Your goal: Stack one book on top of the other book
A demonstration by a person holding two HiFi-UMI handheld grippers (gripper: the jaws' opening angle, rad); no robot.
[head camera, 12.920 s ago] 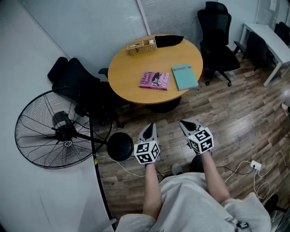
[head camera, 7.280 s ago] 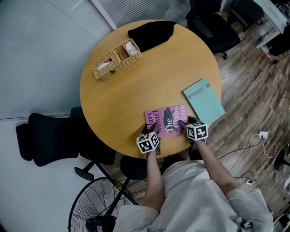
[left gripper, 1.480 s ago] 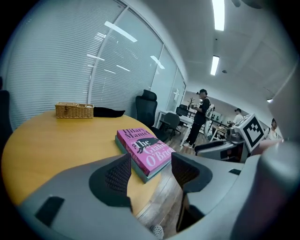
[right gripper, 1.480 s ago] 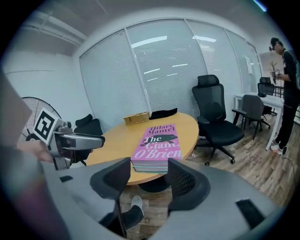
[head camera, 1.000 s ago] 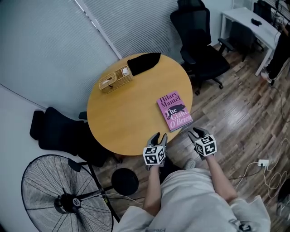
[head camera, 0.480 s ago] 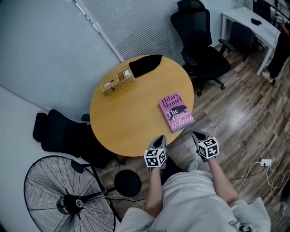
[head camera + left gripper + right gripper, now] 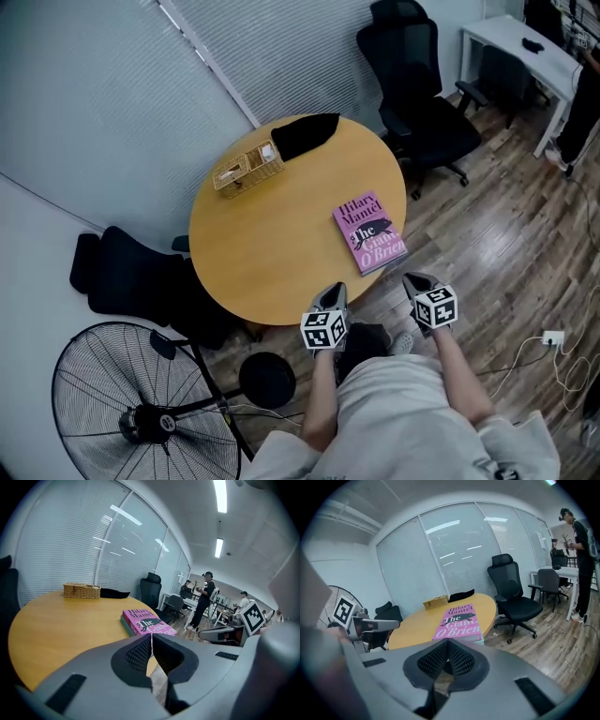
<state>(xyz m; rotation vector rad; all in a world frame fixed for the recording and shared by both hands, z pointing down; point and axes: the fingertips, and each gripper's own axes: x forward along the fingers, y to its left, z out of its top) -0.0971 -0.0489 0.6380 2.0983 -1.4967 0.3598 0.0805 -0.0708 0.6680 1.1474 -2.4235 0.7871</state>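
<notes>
A pink book lies on top of a teal book, of which only a thin edge shows, near the right rim of the round wooden table. My left gripper hovers at the table's near edge, shut and empty. My right gripper hangs over the floor just off the table, below the books, also shut with nothing in it. In the left gripper view the jaws meet, and the books lie ahead. In the right gripper view the closed jaws point at the pink book.
A wicker basket and a black cloth sit at the table's far side. A black office chair stands beyond the table, another chair at its left, and a floor fan at the lower left. Cables lie on the floor.
Both grippers' jaws have come together from partly open. Both grippers have stayed near the table's near edge, apart from the stacked books.
</notes>
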